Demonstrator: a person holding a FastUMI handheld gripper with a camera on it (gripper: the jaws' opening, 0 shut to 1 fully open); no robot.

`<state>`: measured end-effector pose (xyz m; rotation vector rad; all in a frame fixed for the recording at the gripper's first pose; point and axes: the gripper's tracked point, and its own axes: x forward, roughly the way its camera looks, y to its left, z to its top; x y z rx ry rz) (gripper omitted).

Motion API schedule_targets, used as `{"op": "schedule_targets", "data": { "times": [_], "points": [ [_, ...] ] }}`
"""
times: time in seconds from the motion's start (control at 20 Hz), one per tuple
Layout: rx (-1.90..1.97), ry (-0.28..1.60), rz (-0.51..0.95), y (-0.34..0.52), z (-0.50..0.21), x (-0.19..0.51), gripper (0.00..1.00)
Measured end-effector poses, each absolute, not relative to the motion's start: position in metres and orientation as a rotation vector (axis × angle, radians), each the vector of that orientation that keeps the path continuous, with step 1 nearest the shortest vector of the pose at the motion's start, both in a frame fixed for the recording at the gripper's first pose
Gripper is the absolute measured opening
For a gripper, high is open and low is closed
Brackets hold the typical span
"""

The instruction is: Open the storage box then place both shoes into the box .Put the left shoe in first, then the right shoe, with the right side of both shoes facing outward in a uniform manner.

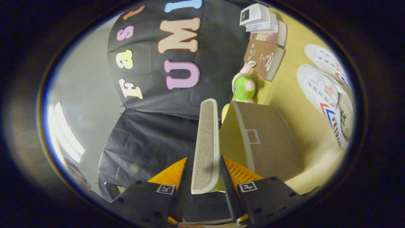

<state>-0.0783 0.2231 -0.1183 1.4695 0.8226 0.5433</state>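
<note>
Claw (pixel 205 177) set narrow around the lid (pixel 207 142) of the storage box (pixel 265 142), a finger on either face of the raised panel; whether both pads actually press it cannot be told. Lid reads as stiff, fabric-covered board — light, a little rough, unlikely to slip, best taken at its free edge as here. Box itself looks like a light fabric cube resting on the table (pixel 294 104), apt to shift if the lid is pulled hard. Interior hidden behind the lid and wall; contents not visible. Two white canvas shoes (pixel 326 91) lying side by side on the table beyond the box — soft, light, flexible.
</note>
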Motion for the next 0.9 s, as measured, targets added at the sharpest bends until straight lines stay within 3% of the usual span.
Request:
{"op": "schedule_targets", "data": {
  "times": [0.3, 0.35, 0.5, 0.9],
  "points": [
    [1.442, 0.85, 0.641, 0.244, -0.1, -0.082, 0.29],
    [1.438, 0.835, 0.579, 0.236, -0.106, -0.077, 0.23],
    [1.481, 0.822, 0.595, 0.23, -0.094, -0.066, 0.05],
    [1.325, 0.86, 0.743, 0.261, -0.061, -0.07, 0.03]
  ]
}}
